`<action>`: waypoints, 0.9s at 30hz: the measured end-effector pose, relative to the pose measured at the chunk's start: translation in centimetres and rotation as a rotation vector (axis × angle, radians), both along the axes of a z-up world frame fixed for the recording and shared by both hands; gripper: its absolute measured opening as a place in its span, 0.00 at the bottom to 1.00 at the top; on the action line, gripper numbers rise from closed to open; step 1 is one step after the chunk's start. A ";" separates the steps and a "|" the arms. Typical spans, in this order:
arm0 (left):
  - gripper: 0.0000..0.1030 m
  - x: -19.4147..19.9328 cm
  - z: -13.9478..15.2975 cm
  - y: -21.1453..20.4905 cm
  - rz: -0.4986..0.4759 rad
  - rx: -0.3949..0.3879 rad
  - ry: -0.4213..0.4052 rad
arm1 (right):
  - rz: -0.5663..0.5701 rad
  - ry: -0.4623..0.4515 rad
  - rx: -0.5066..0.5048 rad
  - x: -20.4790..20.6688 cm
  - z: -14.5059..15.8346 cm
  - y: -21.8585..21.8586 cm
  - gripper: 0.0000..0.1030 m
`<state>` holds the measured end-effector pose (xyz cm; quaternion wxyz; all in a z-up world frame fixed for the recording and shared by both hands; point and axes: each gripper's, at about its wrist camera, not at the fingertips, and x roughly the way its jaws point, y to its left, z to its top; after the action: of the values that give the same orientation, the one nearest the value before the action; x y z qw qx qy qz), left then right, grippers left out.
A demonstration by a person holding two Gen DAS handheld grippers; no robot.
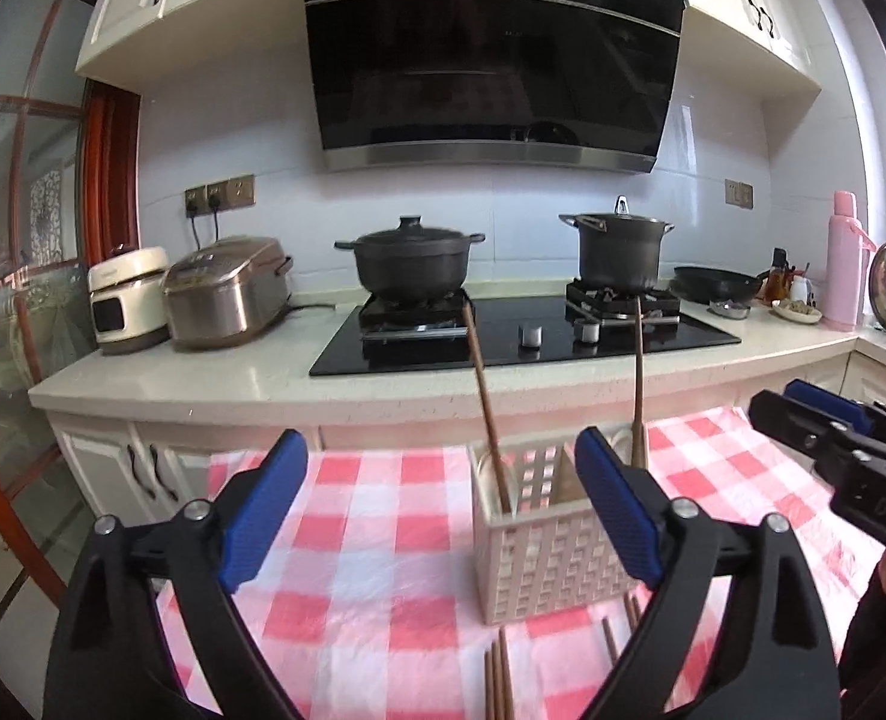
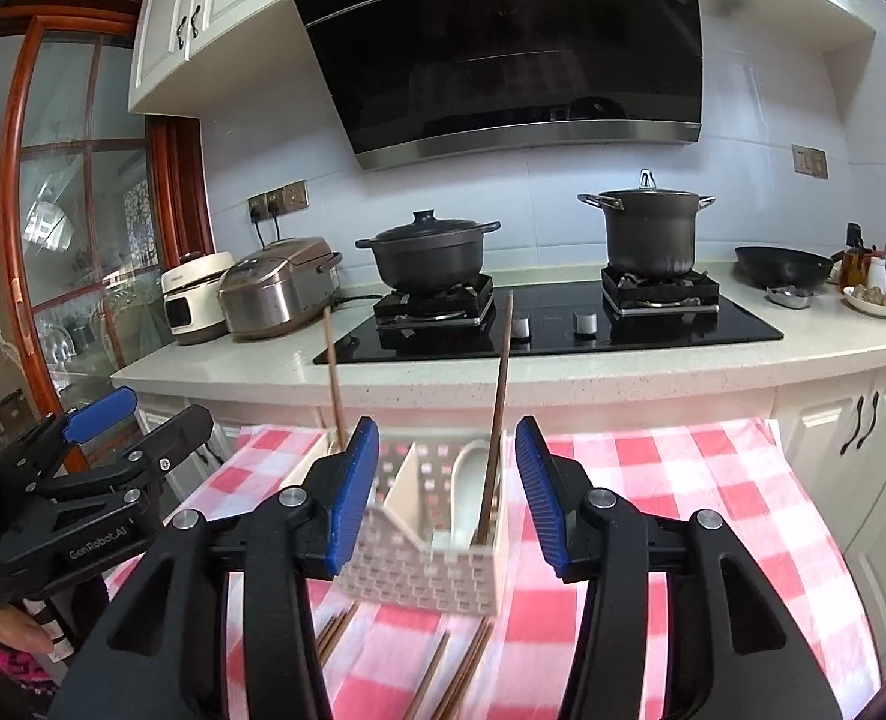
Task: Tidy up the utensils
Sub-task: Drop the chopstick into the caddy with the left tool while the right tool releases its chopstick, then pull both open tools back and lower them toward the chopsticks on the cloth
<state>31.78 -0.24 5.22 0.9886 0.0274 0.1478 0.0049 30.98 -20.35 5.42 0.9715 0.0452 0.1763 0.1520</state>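
Observation:
A white lattice utensil basket [image 1: 548,558] stands on the pink checked tablecloth [image 1: 371,546]. It holds two upright wooden chopsticks [image 1: 484,396] and a white spoon [image 2: 464,498]. Several more chopsticks [image 1: 497,681] lie flat on the cloth in front of it. My left gripper [image 1: 443,510] is open and empty, just left of and in front of the basket. My right gripper [image 2: 446,492] is open and empty, its fingers either side of the basket [image 2: 437,564] and slightly above it. The loose chopsticks [image 2: 443,672] also show below it.
Behind the table runs a white counter [image 1: 263,372] with a black gas hob [image 1: 521,339], two dark pots [image 1: 410,264], two rice cookers [image 1: 227,291], a wok [image 1: 716,283] and a pink flask [image 1: 845,261]. Glass door at left.

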 end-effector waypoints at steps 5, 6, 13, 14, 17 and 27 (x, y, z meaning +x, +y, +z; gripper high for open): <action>0.95 -2.8 -2.4 0.8 0.001 -0.003 0.048 | 0.014 0.034 0.008 -2.8 -2.1 -0.2 0.55; 0.95 -3.2 -2.9 0.9 0.001 -0.005 0.055 | 0.014 0.041 0.009 -3.3 -2.6 -0.1 0.55; 0.95 -5.4 -6.5 1.8 -0.004 -0.057 0.115 | 0.017 0.115 0.020 -5.3 -6.3 0.3 0.56; 0.95 -5.6 -7.0 1.8 -0.001 -0.061 0.123 | 0.016 0.124 0.019 -5.4 -6.7 0.3 0.56; 0.95 -5.8 -8.3 2.1 0.010 -0.071 0.145 | 0.014 0.171 0.025 -5.6 -8.5 0.4 0.56; 0.95 -4.7 -12.0 3.1 0.034 -0.055 0.237 | -0.003 0.279 -0.011 -4.2 -12.1 1.4 0.56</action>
<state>27.12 2.82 -6.78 0.9644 -0.0018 0.2641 0.0144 26.83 -18.95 -6.65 0.9379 0.0610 0.3105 0.1420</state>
